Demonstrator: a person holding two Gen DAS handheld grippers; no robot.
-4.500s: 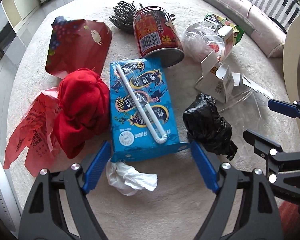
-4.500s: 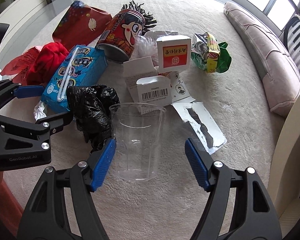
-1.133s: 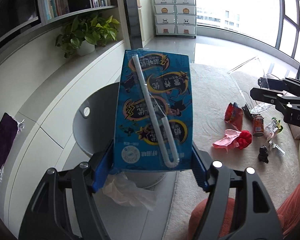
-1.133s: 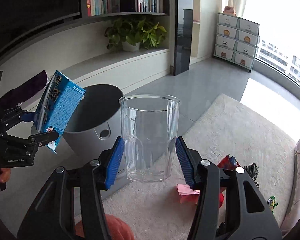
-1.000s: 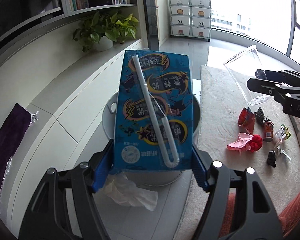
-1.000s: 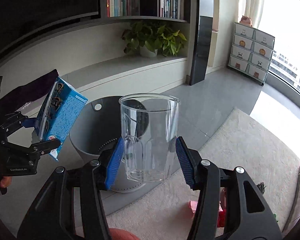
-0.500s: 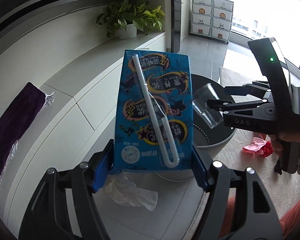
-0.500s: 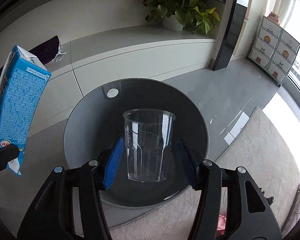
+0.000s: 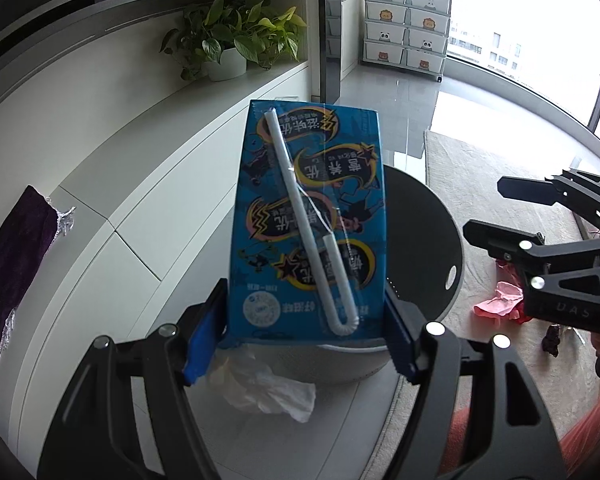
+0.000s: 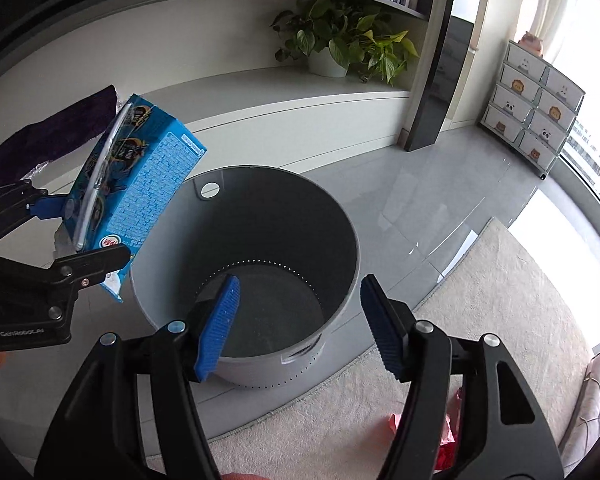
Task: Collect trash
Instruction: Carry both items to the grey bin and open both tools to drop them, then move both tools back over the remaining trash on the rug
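Trash collection at the grey bin: a blue drink carton [image 9: 306, 220] with a white bent straw [image 9: 312, 236] taped to its face was pinched upright between the blue pads of the left gripper [image 9: 300, 334], a crumpled white tissue [image 9: 270, 390] hanging just below the carton's base. Directly beyond the carton sat the round grey bin [image 10: 340, 240], its open mouth partly hidden behind the carton in the left view. The right gripper [image 10: 300, 322] was held above the bin's near rim, its jaws spread and just having widened, nothing between them; a faint clear shape showed at the bin's bottom, too indistinct to name. To the left of that gripper, the carton tilted over the bin's far-left edge. Farther off, red and pink scraps [image 9: 496, 304] lay on a beige rug [image 10: 500, 292], and a potted plant [image 10: 340, 44] stood on a low white ledge [image 10: 260, 96].
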